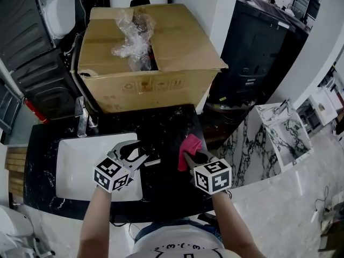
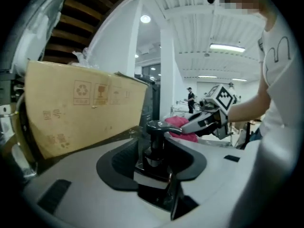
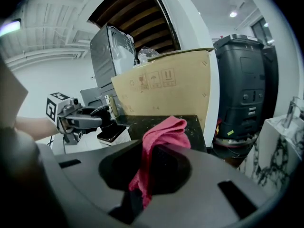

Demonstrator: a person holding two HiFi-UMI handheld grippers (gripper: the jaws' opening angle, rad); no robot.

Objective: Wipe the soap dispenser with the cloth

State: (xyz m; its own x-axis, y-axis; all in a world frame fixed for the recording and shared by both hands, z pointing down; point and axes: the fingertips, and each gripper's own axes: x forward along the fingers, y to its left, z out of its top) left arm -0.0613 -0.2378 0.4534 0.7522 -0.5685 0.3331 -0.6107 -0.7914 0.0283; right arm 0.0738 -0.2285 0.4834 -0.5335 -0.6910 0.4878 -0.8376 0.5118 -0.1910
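On the black tabletop [image 1: 167, 123], before 1 cardboard box [image 1: 180, 42], our left claw [image 1: 140, 153] is opening around the soap dispenser [image 2: 156, 144]. Our right claw [image 1: 188, 156] pinches the pink cloth [image 1: 190, 145] nearby, not touching it. We judge the wiping is still to do.

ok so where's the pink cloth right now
The pink cloth is right of centre in the head view, clamped in the jaws of the right gripper above the black countertop, just right of the soap dispenser.

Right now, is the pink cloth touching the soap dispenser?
No, the pink cloth hangs clear of the soap dispenser, with dark countertop showing between them.
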